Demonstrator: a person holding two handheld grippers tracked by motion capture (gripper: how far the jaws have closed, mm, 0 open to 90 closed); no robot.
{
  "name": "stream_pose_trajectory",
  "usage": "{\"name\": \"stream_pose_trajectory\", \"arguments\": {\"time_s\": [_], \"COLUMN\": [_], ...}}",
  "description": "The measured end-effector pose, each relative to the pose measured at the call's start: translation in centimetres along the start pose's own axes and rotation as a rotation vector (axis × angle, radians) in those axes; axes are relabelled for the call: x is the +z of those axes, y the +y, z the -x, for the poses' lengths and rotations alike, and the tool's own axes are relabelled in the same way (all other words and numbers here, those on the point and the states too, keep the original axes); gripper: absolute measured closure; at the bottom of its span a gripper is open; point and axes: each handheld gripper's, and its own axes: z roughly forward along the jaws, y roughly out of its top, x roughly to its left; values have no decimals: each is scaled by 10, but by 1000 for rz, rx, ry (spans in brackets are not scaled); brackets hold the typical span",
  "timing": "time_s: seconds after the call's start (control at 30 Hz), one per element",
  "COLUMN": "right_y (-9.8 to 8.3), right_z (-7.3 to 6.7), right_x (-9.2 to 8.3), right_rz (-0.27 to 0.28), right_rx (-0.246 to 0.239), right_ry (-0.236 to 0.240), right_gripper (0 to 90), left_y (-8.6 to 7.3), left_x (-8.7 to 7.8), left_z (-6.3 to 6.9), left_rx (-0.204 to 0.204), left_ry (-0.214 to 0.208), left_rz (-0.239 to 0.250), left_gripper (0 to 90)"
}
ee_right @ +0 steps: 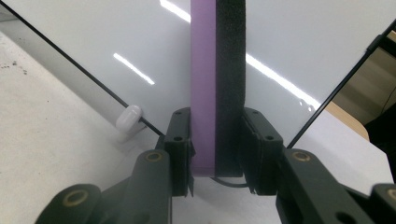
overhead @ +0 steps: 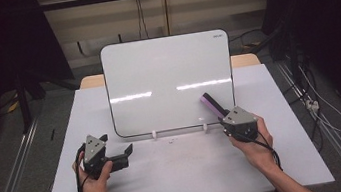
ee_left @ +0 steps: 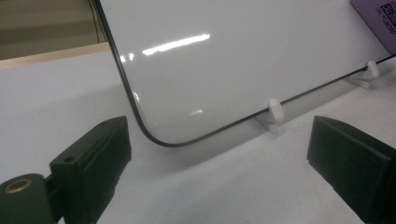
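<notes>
eraser [ee_right: 217,88] clamped in right hand-held gripper [ee_right: 217,154], against whiteboard [ee_right: 303,42]

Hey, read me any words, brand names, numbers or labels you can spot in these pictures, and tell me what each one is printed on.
Small dark brand mark on the whiteboard, top right corner: too small to read.
White label with dark print on the purple eraser, at the top right of the left gripper view: cut off and blurred, unreadable.
Nothing else carries legible text.

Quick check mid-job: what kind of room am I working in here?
Probably a lab recording bay: a white table with a propped whiteboard, metal floor rails, and loose cables along the floor.
</notes>
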Motion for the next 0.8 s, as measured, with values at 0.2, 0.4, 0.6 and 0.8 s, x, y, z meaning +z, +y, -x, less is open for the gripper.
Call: {"name": "stream_pose_trajectory", "arguments": {"time_s": [0.2,0.4,0.6,0.8], "right_y": [-2,-9,-15,-21], "right_z": [5,9,14,21], "right_x": [-1,-1,-2,-5], "right_rz": [21,47,81,120], "right_rx": [61,138,218,336], "right_ry": [33,77,122,150], "right_gripper": [639,556,332,132], "left_y": [0,1,2,1], "left_x": [-1,0,0,-3], "left_z": [0,-1,0,-2], "left_rx": [-1,-16,8,2], "left_ry": [0,-9,5,-9], "left_rz": [-1,-11,-38,-29], "left_gripper": [60,60,49,36]}}
